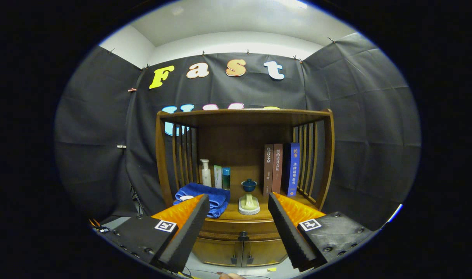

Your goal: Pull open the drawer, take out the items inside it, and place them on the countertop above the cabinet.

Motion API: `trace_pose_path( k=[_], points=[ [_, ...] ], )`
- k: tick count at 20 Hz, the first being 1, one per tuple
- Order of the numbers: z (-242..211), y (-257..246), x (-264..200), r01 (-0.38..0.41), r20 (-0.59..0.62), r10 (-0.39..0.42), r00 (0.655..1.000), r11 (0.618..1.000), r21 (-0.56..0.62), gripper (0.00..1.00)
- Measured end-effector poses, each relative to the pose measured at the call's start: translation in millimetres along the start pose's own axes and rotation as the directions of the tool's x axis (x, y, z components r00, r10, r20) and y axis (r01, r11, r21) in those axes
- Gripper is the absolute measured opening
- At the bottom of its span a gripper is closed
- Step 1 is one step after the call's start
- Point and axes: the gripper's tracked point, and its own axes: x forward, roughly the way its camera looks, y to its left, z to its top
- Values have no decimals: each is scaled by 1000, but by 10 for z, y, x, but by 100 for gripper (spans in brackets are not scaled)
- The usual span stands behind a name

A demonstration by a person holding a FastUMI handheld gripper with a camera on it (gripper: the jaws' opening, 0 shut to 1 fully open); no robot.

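Claw (239,201) spread wide before the shut drawer (242,228).
Blue towel (205,197), soap dish (248,205) and books (281,168) sit on the desk (236,215) mid-frame.

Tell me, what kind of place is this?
Likely a recording booth made up like a home corner: black cloth walls hang around a wooden cabinet holding books, bottles and a blue towel. The open gripper faces the shut drawer.
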Motion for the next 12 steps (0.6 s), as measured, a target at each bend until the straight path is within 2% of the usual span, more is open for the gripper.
trace_pose_path(
  k=[3, 12],
  points=[
    [144, -18, -117, -3, 28, 2, 1000, 1000, 30, 99],
    [193, -95, -165, 15, 42, -16, 999, 1000, 25, 99]
  ],
)
